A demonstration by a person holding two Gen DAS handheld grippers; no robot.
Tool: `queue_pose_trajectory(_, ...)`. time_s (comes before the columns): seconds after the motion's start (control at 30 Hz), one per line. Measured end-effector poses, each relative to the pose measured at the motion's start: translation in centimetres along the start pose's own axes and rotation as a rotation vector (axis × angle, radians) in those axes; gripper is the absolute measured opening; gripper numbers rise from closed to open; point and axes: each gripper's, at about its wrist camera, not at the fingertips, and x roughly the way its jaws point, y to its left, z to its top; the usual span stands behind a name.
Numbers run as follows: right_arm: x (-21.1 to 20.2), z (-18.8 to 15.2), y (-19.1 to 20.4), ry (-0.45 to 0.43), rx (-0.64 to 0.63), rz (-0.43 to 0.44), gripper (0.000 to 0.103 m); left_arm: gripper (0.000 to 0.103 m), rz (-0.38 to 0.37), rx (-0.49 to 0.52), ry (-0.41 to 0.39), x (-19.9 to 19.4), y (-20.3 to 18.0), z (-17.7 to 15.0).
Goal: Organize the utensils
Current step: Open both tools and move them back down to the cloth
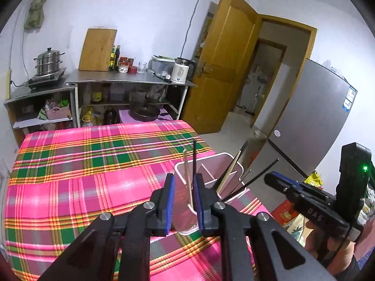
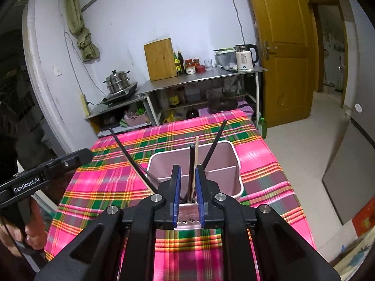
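A pink divided utensil holder [image 1: 212,164] stands on the plaid tablecloth [image 1: 93,175] near the table's right edge. Several chopsticks, black and wooden, stand in it. In the left wrist view a wooden chopstick [image 1: 187,175] and a black one [image 1: 194,161] show between the blue pads of my left gripper [image 1: 184,188], which is open just before the holder. My right gripper [image 2: 187,182] is open above the holder [image 2: 225,154], with a black chopstick [image 2: 191,164] and a wooden chopstick [image 2: 196,159] standing between its pads. Other black chopsticks [image 2: 215,142] lean outward.
A steel counter [image 1: 131,79] with cutting board, bottles and kettle stands behind the table. A steamer pot [image 1: 48,62] sits on a cooker at left. A wooden door [image 1: 225,65] is open at right, beside a grey fridge [image 1: 316,121].
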Motion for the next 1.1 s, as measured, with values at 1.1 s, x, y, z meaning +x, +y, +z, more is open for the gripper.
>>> queue_pose_trajectory(1.1, 0.7, -8.5, 5.8, 0.138, -0.069, 0.136, 0.013, 0.024, 0.168, -0.191, 0.183, 0.6, 9.2, -13.2)
